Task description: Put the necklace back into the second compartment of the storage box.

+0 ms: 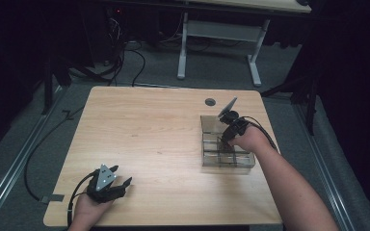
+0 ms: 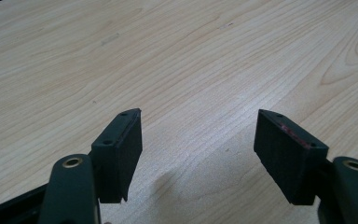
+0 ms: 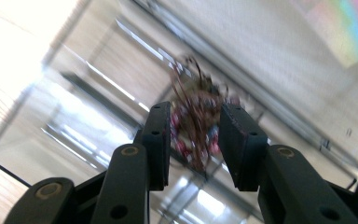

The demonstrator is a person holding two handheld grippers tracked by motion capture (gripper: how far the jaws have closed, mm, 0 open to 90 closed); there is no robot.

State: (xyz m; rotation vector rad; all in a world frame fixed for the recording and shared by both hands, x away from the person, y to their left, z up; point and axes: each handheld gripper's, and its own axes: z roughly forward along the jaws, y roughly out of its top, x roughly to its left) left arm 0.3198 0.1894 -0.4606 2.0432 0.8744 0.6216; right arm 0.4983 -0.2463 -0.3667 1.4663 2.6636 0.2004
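Observation:
A clear plastic box with several compartments stands on the right side of the wooden table. My right gripper reaches down into one of the middle compartments. In the right gripper view, my right gripper has its jaws closed in on a tangled reddish-brown bundle of thin strands with pink bits, inside the box's clear walls. My left gripper rests near the table's front left corner. Its jaws stand wide apart over bare wood in the left gripper view.
A round cable hole sits in the tabletop behind the box. Beyond the table stand the white legs of another desk, and cables lie on the grey floor. Dark curtains close both sides.

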